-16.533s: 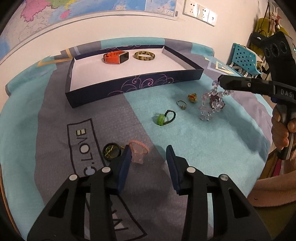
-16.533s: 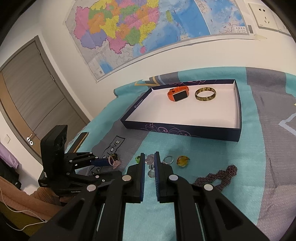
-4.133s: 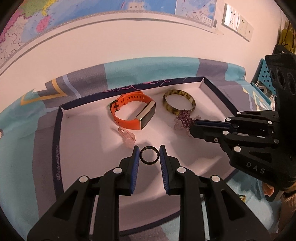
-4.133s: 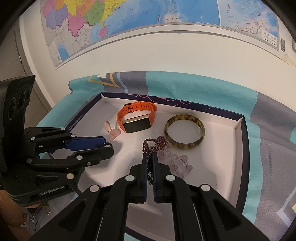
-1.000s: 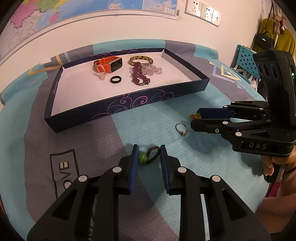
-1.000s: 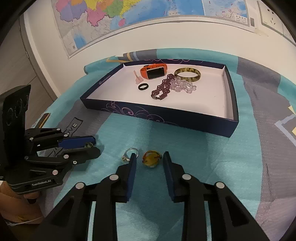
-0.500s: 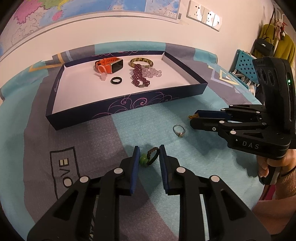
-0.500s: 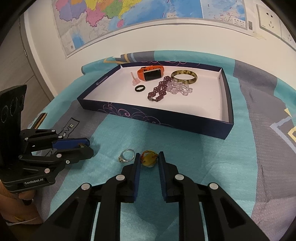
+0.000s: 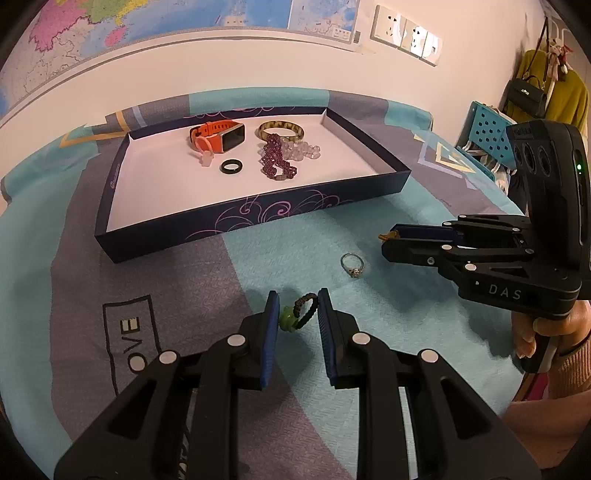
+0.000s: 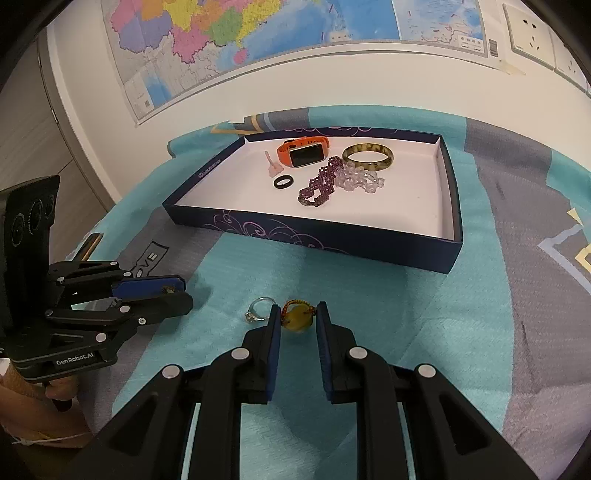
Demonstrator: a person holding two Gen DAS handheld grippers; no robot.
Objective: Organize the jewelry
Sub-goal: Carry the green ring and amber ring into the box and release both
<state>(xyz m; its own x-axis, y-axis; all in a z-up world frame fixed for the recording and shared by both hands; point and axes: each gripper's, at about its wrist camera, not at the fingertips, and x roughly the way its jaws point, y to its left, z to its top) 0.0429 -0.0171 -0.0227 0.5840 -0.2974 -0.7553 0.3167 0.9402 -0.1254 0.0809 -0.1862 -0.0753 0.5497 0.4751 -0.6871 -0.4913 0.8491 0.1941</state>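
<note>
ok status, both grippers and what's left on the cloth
Left gripper shut on green-bead ring. Right gripper shut on amber ring. Silver ring loose. Tray path clear.

White wall (image 10: 369, 81) — map (image 10: 258, 33), sockets (image 9: 404, 35)

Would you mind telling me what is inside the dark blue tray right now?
The tray holds an orange watch, a mottled bangle, purple beads, clear beads, a black ring and a pink piece. Anything under the beads is hidden.
</note>
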